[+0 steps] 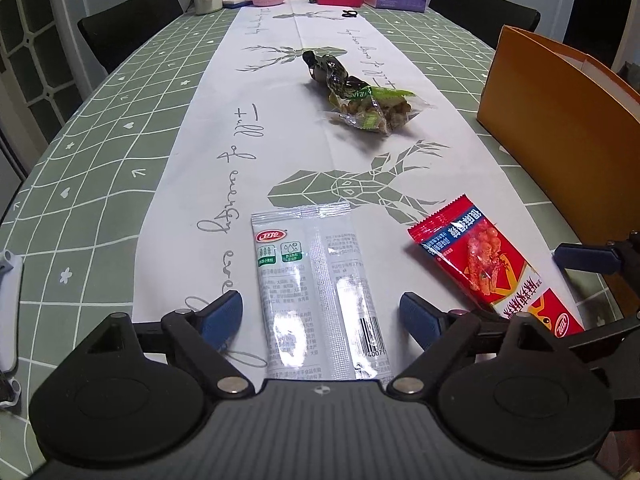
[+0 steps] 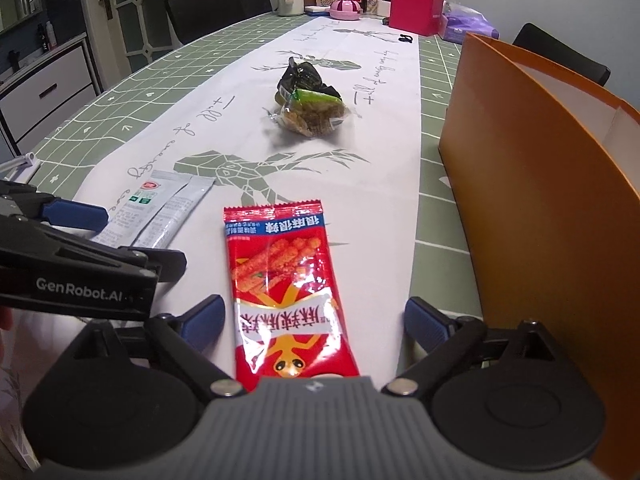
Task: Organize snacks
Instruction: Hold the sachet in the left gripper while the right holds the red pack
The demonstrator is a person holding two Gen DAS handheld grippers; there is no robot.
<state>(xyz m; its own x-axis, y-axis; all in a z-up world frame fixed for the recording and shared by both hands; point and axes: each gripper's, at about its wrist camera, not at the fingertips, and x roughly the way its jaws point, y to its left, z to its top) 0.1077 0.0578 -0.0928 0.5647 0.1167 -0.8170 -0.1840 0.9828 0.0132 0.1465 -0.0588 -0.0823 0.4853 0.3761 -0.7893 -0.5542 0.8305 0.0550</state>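
Now, L to R on the worktop (image 1: 120, 128): left gripper (image 1: 320, 316) w/ jaws wide open, the grey snack sachet (image 1: 316, 288) lying flat between them, pads not touching it. Next, red snack packet (image 2: 286, 292) flat between the right gripper (image 2: 316, 320) jaws, also spread open, clear of the wrapper. Further back, mid-cloth, a small heap of dark and clear snack bags (image 1: 356, 94). Orange box (image 2: 540, 208) stands at far right, near the red packet.
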